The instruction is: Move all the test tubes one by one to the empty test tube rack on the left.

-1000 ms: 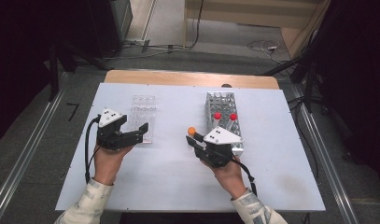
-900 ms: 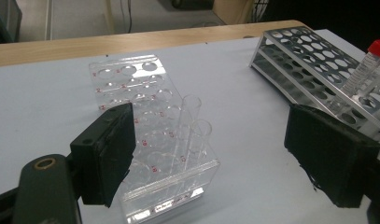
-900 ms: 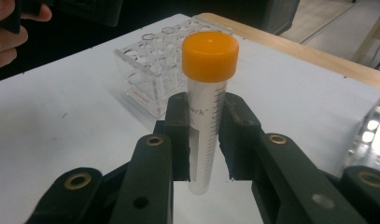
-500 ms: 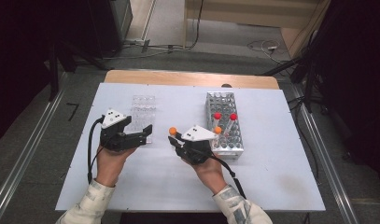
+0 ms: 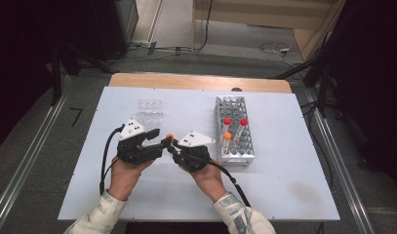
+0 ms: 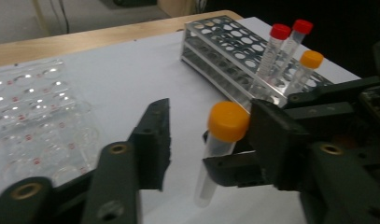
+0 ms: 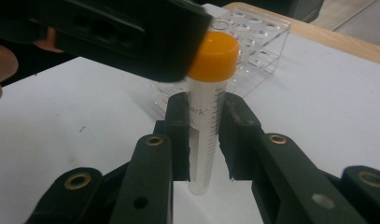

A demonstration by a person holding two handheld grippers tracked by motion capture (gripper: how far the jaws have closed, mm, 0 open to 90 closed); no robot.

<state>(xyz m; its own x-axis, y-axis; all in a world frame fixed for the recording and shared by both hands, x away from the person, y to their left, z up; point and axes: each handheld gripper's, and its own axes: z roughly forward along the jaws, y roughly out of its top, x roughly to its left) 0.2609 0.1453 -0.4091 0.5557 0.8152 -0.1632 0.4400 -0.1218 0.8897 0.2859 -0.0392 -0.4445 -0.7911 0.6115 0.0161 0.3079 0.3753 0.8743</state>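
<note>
A clear tube with an orange cap (image 7: 204, 140) stands upright in my right gripper (image 7: 206, 105), which is shut on its body below the cap. In the high view that right gripper (image 5: 172, 146) sits mid-table, left of the metal rack (image 5: 233, 105), with the orange cap (image 5: 169, 137) at its tip. My left gripper (image 5: 159, 142) faces it from the left. Its jaws stand open on either side of the tube (image 6: 222, 140), one jaw close beside the cap. My left gripper (image 6: 211, 126) holds nothing.
The metal rack (image 6: 225, 42) holds two red-capped tubes (image 6: 280, 31) and one orange-capped tube (image 6: 311, 59). A clear plastic well tray (image 5: 149, 112) lies behind the left gripper. Open white table surface (image 5: 284, 185) spreads in front and to the right.
My right gripper has carried the orange-capped tube leftward from beside the rack to the left gripper. The left gripper has shifted slightly right, its open jaws now around the tube.
</note>
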